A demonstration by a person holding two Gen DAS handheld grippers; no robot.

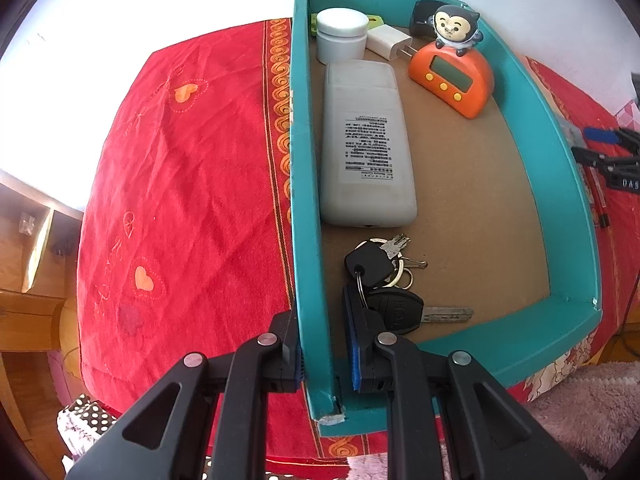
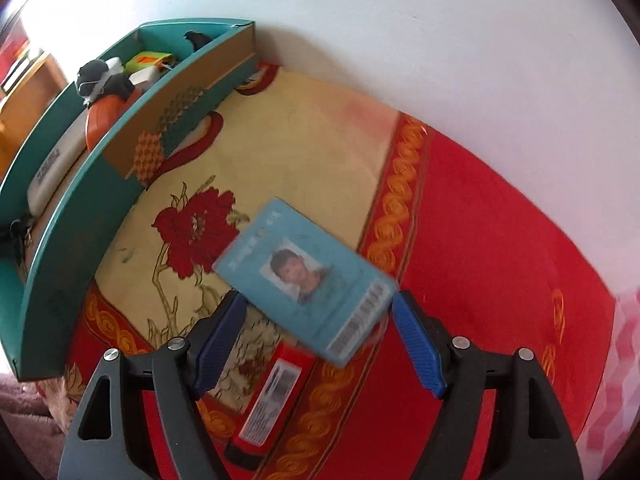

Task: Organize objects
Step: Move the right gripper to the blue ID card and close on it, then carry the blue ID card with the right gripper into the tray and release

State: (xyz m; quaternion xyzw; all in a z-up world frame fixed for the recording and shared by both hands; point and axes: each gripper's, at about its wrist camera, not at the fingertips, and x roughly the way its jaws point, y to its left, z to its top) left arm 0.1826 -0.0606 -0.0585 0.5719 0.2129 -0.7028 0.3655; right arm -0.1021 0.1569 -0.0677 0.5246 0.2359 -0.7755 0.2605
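My left gripper (image 1: 327, 344) is shut on the left wall of the teal box (image 1: 576, 200), one finger outside and one inside. Inside the box lie a bunch of keys (image 1: 384, 280), a white remote (image 1: 366, 148), an orange timer with a monkey figure (image 1: 452, 76), a white jar (image 1: 342, 36) and a white charger (image 1: 390, 42). My right gripper (image 2: 317, 298) stands open, pointing down over a blurred blue ID card (image 2: 308, 280). The card spans the gap between the fingertips and the pads do not press it. A red flat item with a barcode label (image 2: 272, 392) lies partly under the card.
The teal box (image 2: 80, 216) sits to the left of the card on a red and cream flowered cloth (image 2: 500, 260). A white wall rises right behind the cloth. Wooden furniture (image 1: 28, 240) stands beyond the cloth's left edge, and a pink fluffy fabric (image 1: 580, 412) lies below the front edge.
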